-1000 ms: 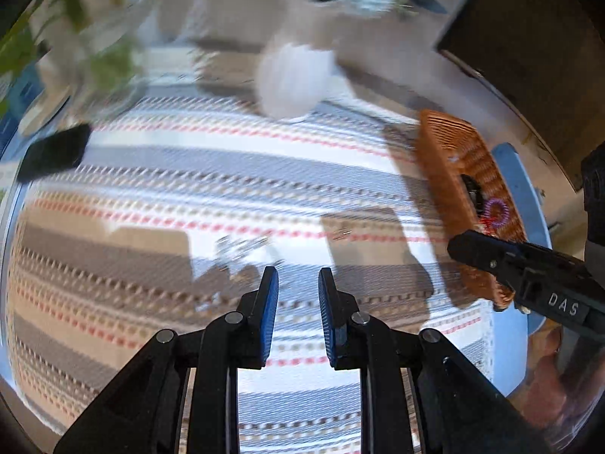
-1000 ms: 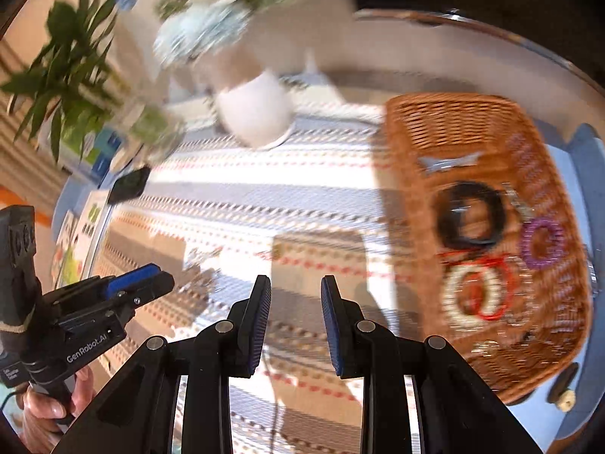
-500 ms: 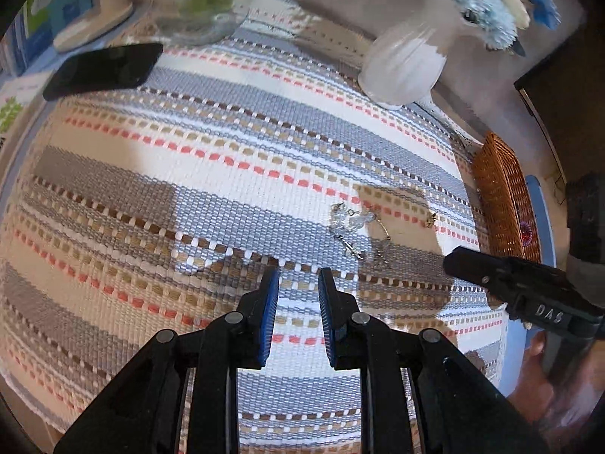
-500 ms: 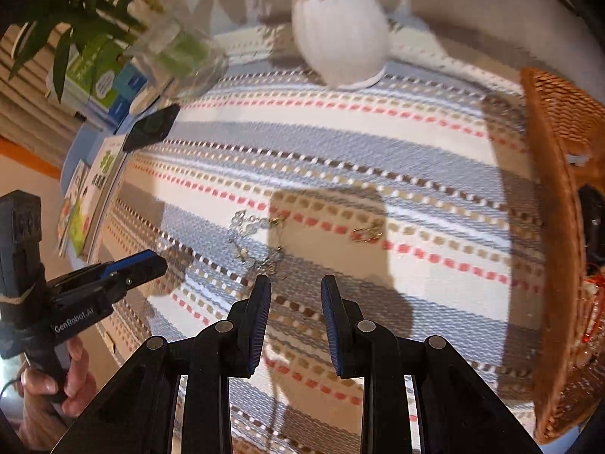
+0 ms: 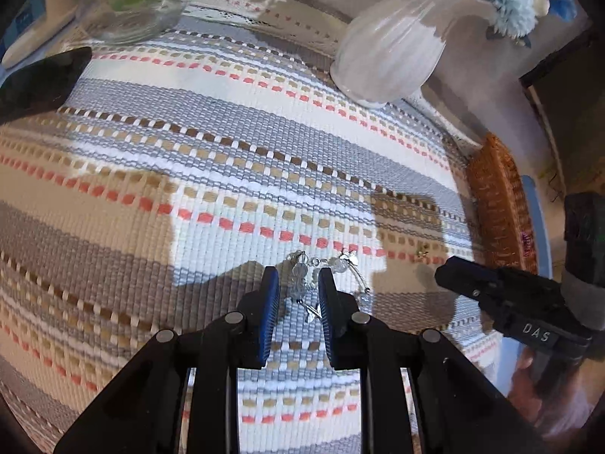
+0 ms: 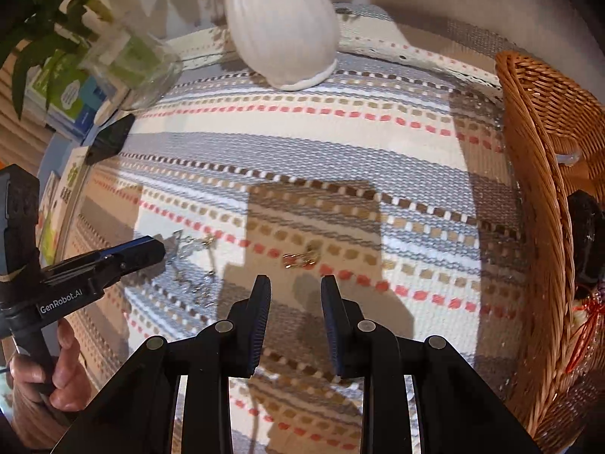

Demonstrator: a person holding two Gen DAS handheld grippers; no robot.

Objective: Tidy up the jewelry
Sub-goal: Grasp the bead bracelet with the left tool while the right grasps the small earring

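Near the striped mat's (image 5: 227, 143) middle, the left gripper (image 5: 294, 283) is straddling the silver chain (image 5: 302, 276), jaws partly open, empty; the right gripper (image 6: 295, 287), likewise empty, is aiming at the gold earring (image 6: 302, 259), both bound for the wicker basket (image 6: 537, 174) at the mat's right edge.

Silver chain jewelry (image 5: 321, 280) lies tangled flat on the striped mat (image 5: 227, 174). Small gold piece (image 6: 302, 257) sits apart nearby. Wicker basket (image 6: 537, 189) at mat's edge holds bracelets.
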